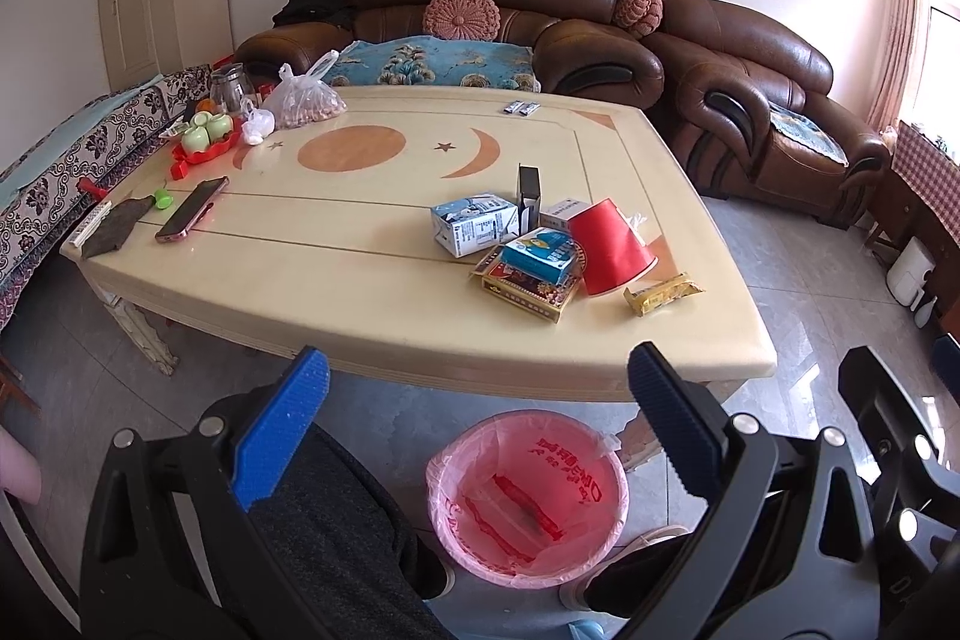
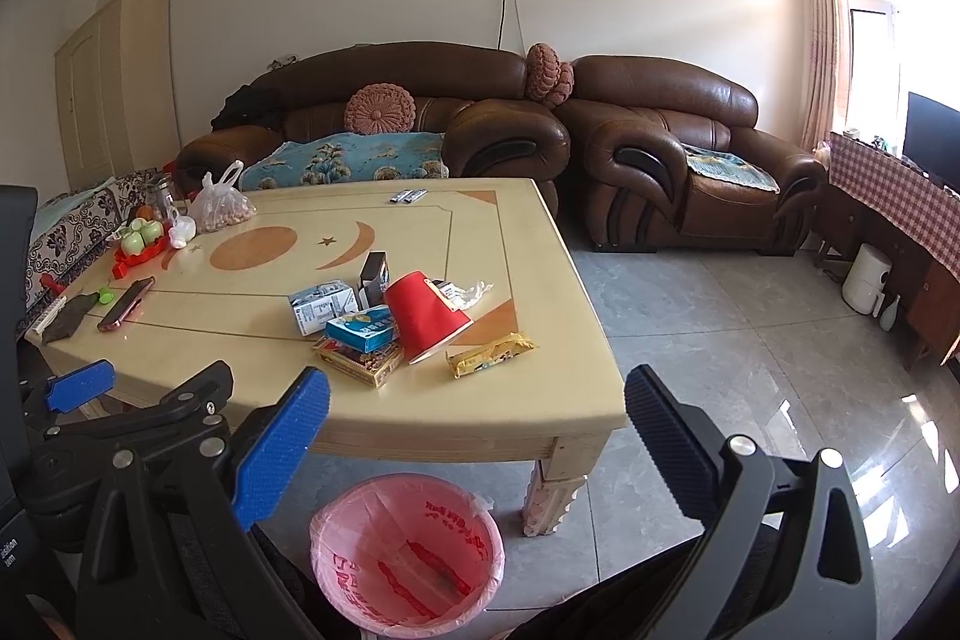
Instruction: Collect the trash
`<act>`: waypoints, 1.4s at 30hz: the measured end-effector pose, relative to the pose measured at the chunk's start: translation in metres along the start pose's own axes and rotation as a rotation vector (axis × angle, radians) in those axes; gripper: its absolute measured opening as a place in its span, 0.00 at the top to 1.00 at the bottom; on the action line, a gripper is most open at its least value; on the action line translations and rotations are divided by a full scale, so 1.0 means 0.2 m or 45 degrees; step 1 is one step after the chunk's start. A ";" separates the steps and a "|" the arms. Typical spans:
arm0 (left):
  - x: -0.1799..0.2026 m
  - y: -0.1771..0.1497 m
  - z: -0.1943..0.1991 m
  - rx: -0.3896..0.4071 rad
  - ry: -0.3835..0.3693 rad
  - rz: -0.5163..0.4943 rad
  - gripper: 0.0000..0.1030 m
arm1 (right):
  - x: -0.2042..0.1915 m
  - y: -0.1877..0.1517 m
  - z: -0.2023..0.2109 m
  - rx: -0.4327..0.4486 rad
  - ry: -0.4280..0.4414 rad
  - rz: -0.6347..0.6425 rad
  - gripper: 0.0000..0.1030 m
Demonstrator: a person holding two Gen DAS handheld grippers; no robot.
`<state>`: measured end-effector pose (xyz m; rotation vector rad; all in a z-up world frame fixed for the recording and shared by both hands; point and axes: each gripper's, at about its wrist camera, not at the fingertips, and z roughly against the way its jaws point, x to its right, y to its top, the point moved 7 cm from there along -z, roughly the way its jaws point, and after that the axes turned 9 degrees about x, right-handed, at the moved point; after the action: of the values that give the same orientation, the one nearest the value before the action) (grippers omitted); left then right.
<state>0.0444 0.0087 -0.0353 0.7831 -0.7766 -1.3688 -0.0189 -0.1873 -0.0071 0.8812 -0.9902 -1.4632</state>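
Both hand-held grippers, left (image 1: 477,388) and right (image 2: 477,409), gape empty; one red cup (image 2: 427,314), one yellow wrapper (image 2: 491,353), one pink-lined bin (image 2: 407,553) below the desk (image 2: 528,400).

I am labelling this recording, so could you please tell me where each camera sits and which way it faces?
Left wrist: on the left gripper, open, looking across the table toward the sofa; dark-trousered legs below.
Right wrist: on the right gripper, open, facing likewise from further right; the left gripper shows at its left edge.
Shared: red cup, pink bin.
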 end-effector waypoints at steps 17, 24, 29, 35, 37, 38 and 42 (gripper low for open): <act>-0.01 0.01 -0.02 0.005 0.004 0.003 0.05 | -0.01 0.01 0.01 0.000 0.010 -0.005 0.06; -0.01 0.01 -0.02 0.007 0.008 0.001 0.05 | -0.01 0.01 0.01 -0.001 0.011 -0.006 0.06; -0.01 0.00 -0.01 0.007 0.007 0.000 0.05 | -0.01 0.01 0.00 -0.002 0.013 -0.007 0.06; -0.01 -0.01 -0.01 0.004 0.007 -0.004 0.05 | -0.01 -0.01 -0.03 -0.015 0.040 -0.021 0.06; -0.02 -0.01 -0.02 -0.015 -0.014 -0.004 0.05 | -0.01 -0.02 -0.05 -0.029 0.068 -0.031 0.06; -0.02 -0.02 -0.03 -0.025 -0.024 -0.003 0.05 | -0.01 -0.02 -0.07 -0.030 0.073 -0.032 0.06; -0.05 -0.03 -0.07 -0.061 -0.045 0.005 0.05 | 0.02 -0.01 -0.09 -0.009 0.076 -0.040 0.06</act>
<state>0.0523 0.0193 -0.0471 0.7216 -0.7699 -1.3962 -0.0031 -0.1930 -0.0148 0.9339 -0.9306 -1.4576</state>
